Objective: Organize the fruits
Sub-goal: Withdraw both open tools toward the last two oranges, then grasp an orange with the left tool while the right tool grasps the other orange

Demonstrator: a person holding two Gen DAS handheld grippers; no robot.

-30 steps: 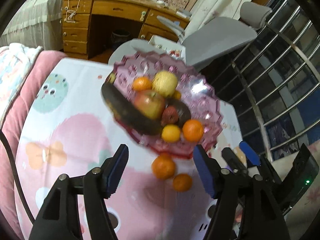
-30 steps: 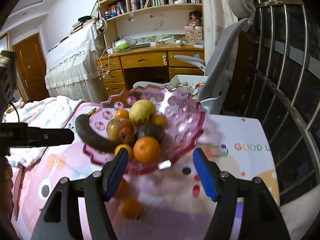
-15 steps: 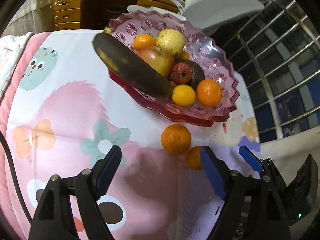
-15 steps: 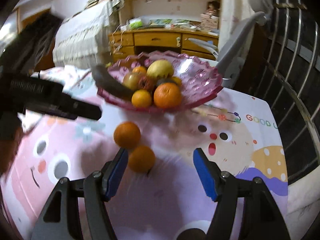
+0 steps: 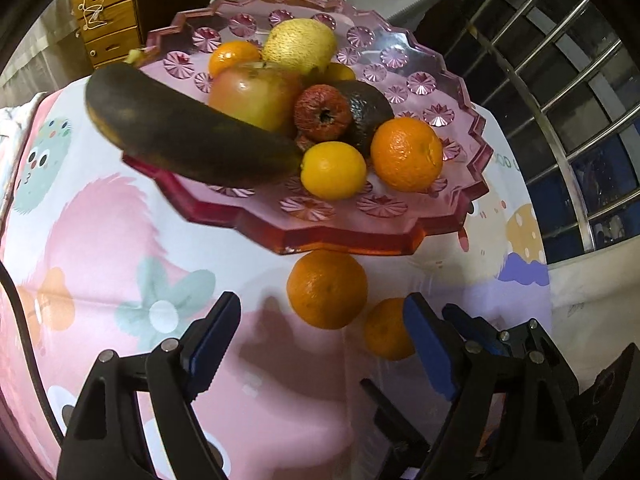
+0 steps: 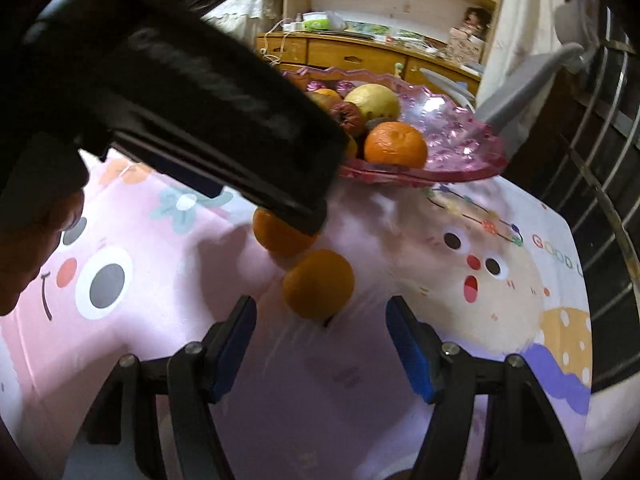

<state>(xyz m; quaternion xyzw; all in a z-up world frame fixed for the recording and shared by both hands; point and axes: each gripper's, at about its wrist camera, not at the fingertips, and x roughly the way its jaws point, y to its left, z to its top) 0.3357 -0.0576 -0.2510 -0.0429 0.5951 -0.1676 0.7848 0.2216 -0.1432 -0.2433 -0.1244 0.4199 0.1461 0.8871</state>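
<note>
Hovering released, the left hand-held gripper (image 5: 320, 344) has an orange (image 5: 327, 289) at its twelve o'clock on the tabletop (image 5: 100, 232), below the fruit bowl (image 5: 360, 236). At three o'clock of it, a smaller orange (image 6: 318, 283) fronts the released right hand-held gripper (image 6: 320, 344).

The left wrist camera looks steeply down along its own fingers, close above the pink cartoon tablecloth (image 5: 120, 240), with the pink glass fruit bowl (image 5: 460, 208) filling the far half and window bars at the right. The right wrist camera looks less steeply across the same cloth toward the wooden desk (image 6: 360, 54) and shelves, the left gripper's black body crossing its upper left. Both views share the bowl and two loose oranges (image 5: 327, 289) just in front of it.
</note>
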